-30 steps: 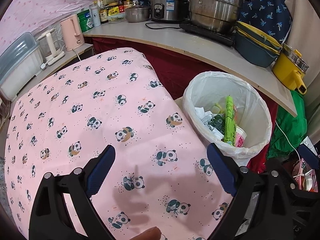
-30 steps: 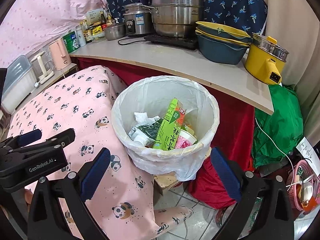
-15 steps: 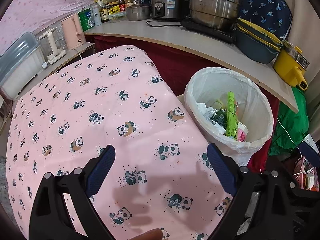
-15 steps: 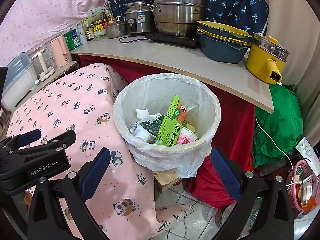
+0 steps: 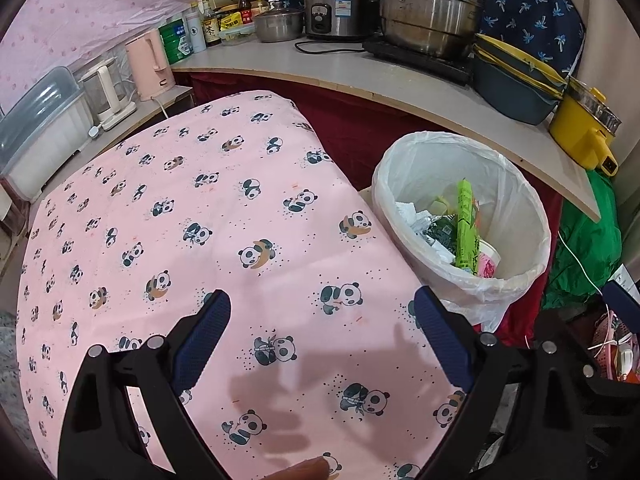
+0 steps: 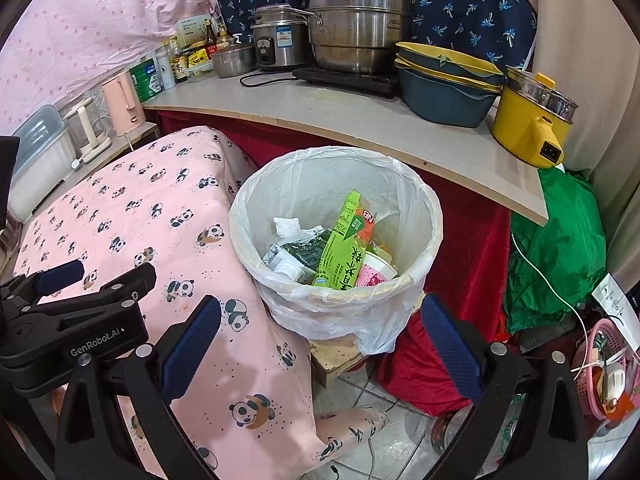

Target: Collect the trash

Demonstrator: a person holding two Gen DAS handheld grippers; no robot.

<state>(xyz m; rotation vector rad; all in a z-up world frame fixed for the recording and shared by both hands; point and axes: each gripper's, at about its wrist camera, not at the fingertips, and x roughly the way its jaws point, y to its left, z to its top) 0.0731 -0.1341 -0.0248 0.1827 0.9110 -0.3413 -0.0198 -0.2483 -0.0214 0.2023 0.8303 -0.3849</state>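
Both grippers empty above table and bin.
The table [image 5: 168,216] carries a pink panda cloth; the lined bin [image 6: 416,216] beside it holds trash [image 6: 340,248]. Left gripper [image 5: 322,334] and right gripper [image 6: 320,334]: jaws spread apart.

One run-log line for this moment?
left gripper: open, empty | right gripper: open, empty | bin: holds trash | pink cloth: bare
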